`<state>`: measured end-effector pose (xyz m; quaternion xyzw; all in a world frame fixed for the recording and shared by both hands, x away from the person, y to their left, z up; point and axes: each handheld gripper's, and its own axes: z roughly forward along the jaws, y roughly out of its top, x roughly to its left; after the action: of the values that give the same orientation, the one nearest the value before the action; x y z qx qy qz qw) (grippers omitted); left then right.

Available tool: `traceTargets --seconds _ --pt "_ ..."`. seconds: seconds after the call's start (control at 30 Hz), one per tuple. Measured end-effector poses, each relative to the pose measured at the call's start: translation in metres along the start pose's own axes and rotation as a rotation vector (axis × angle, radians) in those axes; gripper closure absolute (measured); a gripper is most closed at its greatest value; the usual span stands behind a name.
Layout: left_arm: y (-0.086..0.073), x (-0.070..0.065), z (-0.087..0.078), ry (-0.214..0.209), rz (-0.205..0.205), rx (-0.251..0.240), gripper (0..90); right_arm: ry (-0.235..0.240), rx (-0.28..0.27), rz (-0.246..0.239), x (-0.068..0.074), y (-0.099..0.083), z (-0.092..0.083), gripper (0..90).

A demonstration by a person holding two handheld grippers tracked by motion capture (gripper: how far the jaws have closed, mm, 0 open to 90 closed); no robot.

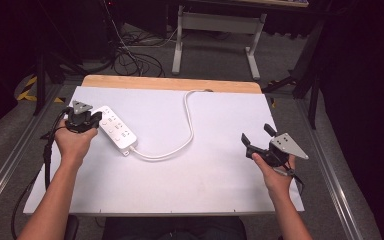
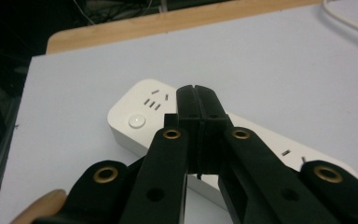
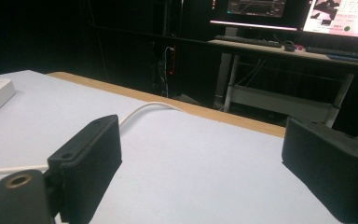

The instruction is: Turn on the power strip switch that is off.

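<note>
Left gripper [image 2: 197, 100] fingers pressed together, empty, over power strip [image 2: 140, 112]; right gripper [image 3: 200, 172] fingers spread wide, empty.

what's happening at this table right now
A person holds a gripper in each hand over a white-covered table. The left gripper, jaws shut with nothing between them, is poised over the white power strip, near its round button. The right gripper waits open at the right side, apart from the strip's cable.
</note>
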<state>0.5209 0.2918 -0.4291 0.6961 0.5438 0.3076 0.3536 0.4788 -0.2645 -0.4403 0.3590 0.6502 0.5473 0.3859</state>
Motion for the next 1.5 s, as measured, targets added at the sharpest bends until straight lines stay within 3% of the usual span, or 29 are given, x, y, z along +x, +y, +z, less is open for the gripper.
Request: traceTargets --seconds 0.2,0.27,0.43,0.6,0.87,1.17,1.43,1.5 --pt "0.001 0.004 0.019 -0.019 0.002 0.097 90.0 0.004 0.000 0.001 0.001 0.000 0.000 12.5" --pt "0.001 0.005 0.024 -0.022 0.022 0.101 90.0 0.004 0.002 0.003 0.001 0.000 0.000 12.5" --pt "-0.001 0.009 0.035 -0.031 0.008 0.134 90.0 0.000 0.007 0.004 0.000 0.000 0.000 12.5" --pt "-0.003 0.010 0.038 -0.029 0.020 0.157 90.0 0.003 0.012 0.004 0.001 -0.001 0.000 12.4" --pt "-0.005 0.009 0.042 -0.041 0.026 0.168 90.0 0.000 0.009 0.019 0.000 0.000 -0.001 12.4" --pt "-0.007 0.011 0.044 -0.039 0.046 0.148 90.0 0.002 0.010 0.026 -0.001 0.000 -0.002 12.4" --pt "-0.009 0.012 0.045 -0.043 0.039 0.142 90.0 0.001 0.002 0.038 -0.001 0.001 -0.002 12.4" --pt "-0.009 0.011 0.045 -0.041 0.055 0.144 90.0 0.001 0.002 0.038 -0.001 0.001 -0.002 12.4"
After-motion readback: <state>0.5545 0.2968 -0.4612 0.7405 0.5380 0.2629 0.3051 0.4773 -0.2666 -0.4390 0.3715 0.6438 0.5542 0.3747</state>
